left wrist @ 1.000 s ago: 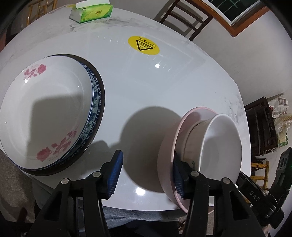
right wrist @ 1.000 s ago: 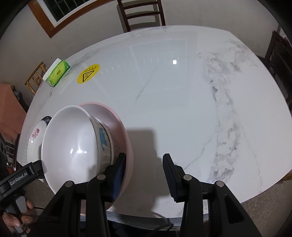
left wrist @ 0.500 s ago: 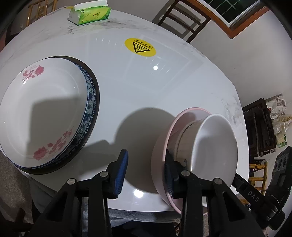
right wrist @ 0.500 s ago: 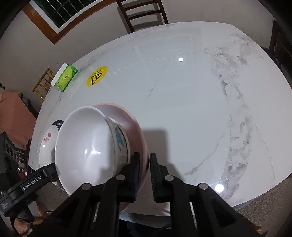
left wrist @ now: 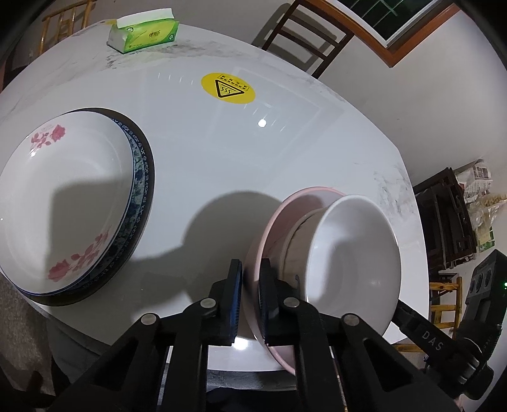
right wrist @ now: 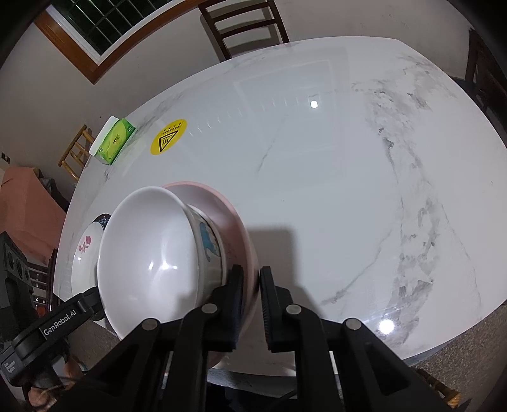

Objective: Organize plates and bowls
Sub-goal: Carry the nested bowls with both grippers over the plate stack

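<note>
- Pink and shallow, the ceramic bowl (left wrist: 272, 218) sits near the table's near edge with a taller white ceramic bowl (left wrist: 351, 253) nested in it; both grippers now clamp its rim from opposite sides.
- A second ago the left gripper (left wrist: 251, 285) and the right gripper (right wrist: 252, 285) stood spread beside that rim; now each pair of tongs is pressed in, pinching the pink wall, apparently touching it.
- My reading: the grasp is made, so the nested pair is ready to be lifted together, probably toward the other stack.
- That stack, a white rose-printed plate (left wrist: 60, 202) on a blue-patterned dark-rimmed plate (left wrist: 144, 177), lies at the table's left edge, well apart from the bowls.
- The round white marble table (right wrist: 332, 177) is glossy, grey-veined, with a yellow round warning sticker (left wrist: 228, 88) and a green tissue pack (left wrist: 143, 30) toward its far edge.
- Dark wooden chairs (right wrist: 242, 27) and a wood-framed window (right wrist: 92, 28) stand beyond.
</note>
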The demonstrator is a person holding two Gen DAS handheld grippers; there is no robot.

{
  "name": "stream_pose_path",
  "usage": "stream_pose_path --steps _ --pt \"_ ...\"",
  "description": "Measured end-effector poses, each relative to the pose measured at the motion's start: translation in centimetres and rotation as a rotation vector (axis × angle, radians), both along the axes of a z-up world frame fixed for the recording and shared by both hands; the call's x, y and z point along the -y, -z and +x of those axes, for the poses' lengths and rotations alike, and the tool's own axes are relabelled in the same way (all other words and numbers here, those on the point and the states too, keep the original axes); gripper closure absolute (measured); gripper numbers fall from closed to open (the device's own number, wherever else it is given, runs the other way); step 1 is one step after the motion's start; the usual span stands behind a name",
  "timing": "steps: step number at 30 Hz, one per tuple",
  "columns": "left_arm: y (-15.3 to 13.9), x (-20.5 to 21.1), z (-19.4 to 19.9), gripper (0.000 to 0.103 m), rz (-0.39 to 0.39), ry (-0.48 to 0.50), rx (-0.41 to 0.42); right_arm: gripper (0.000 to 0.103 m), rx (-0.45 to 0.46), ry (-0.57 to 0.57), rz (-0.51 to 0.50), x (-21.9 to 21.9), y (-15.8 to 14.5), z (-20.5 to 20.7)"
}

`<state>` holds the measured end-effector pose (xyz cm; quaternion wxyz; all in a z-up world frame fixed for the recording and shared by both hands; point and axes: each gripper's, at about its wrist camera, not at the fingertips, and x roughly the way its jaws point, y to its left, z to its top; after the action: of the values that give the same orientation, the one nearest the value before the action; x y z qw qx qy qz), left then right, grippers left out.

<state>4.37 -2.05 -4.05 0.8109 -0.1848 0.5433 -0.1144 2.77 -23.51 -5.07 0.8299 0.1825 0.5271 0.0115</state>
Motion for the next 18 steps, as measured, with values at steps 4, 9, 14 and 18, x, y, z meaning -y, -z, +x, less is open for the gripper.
stream_pose_path --steps 4,9,14,18 --pt "-0.02 -0.02 0.0 0.097 -0.002 -0.002 0.001 0.092 0.003 0.001 0.0 -0.02 0.02 -0.05" --pt "0.01 -0.1 -0.01 0.097 -0.012 -0.01 0.003 0.092 0.004 0.002 -0.003 -0.01 0.0 -0.09" --pt "0.01 -0.16 0.02 0.097 -0.017 -0.009 0.003 0.092 0.004 0.008 0.008 0.16 0.02 -0.16" --pt "-0.01 -0.29 0.14 0.097 -0.021 -0.005 -0.001 0.092 -0.001 0.01 0.015 0.38 -0.03 -0.1"
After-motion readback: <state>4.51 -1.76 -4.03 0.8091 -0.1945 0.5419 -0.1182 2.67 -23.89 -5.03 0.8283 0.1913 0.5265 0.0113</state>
